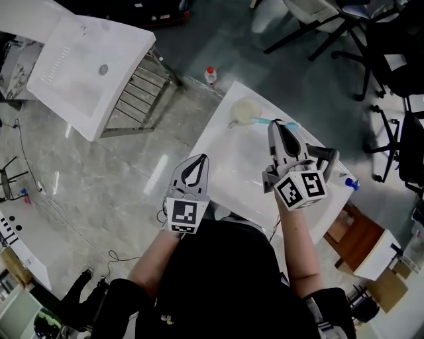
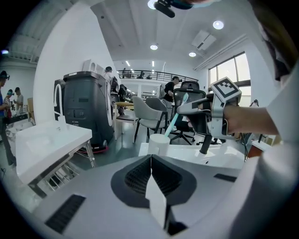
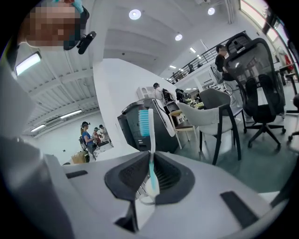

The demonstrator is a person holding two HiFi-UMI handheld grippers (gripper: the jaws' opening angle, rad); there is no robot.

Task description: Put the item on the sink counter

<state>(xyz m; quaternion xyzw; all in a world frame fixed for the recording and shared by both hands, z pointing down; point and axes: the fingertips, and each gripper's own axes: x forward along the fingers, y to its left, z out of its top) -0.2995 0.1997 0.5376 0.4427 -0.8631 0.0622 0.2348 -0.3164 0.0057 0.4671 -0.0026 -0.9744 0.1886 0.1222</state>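
right gripper [image 1: 278,126] clamped on toothbrush [image 3: 151,140] above sink counter [image 1: 228,155]; left gripper [image 1: 199,161] jaws together, empty.

Bright ceiling downlights [image 3: 134,14], glare on glossy floor [image 1: 162,162], fisheye-warped dark edges, mostly sharp.

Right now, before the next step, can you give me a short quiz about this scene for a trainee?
1. True or false: the left gripper holds the toothbrush.
2. Which thing stands on the sink counter? A) a cup B) a kettle C) a plate
3. Fill in: the right gripper is shut on the ____.

Key: 1 false, its jaws are together with nothing between them; 2 A; 3 toothbrush.
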